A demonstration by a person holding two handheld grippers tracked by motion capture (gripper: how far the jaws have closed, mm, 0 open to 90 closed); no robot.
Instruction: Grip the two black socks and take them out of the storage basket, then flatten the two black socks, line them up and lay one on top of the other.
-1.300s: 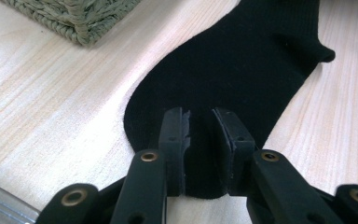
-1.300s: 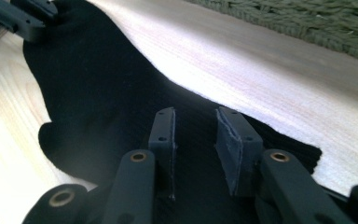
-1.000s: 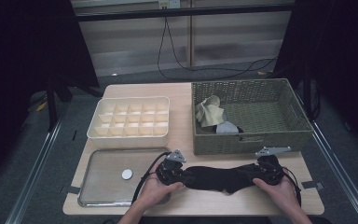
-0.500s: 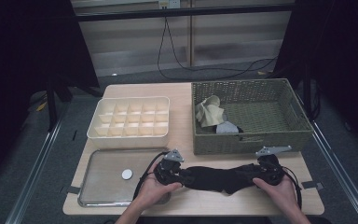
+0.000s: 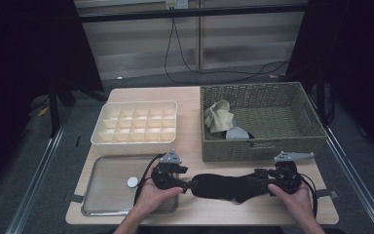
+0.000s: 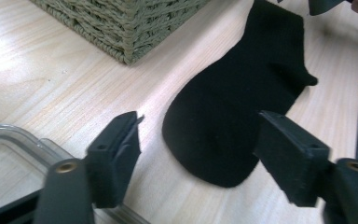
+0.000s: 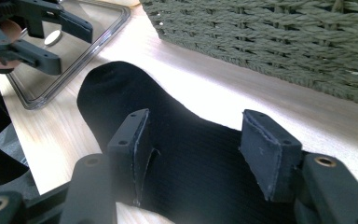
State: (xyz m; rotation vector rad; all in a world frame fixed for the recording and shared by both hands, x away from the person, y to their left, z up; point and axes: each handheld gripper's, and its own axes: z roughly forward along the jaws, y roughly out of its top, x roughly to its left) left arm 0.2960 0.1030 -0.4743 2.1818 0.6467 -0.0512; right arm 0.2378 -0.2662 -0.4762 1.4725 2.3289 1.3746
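Overhead, one black sock [image 5: 222, 186] lies flat on the surface, long axis left-right, between the left gripper [image 5: 187, 184] at its toe and the right gripper [image 5: 255, 178] at its cuff. Left gripper view: jaws wide, toe just ahead. Right gripper view: jaws wide, straddling the cuff, so nearer.

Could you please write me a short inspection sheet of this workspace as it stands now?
Surface: wooden table, dry and undamaged as far as can be seen.
Job's things: black sock lying flat near the front edge.
Clutter: wicker basket holding cloths; divided box; clear tray with a small white disc.
Grippers: left gripper open at the sock's toe; right gripper open over its other end.
Cables: black cable hanging behind the table.
Surroundings: dark, metal frame rails.
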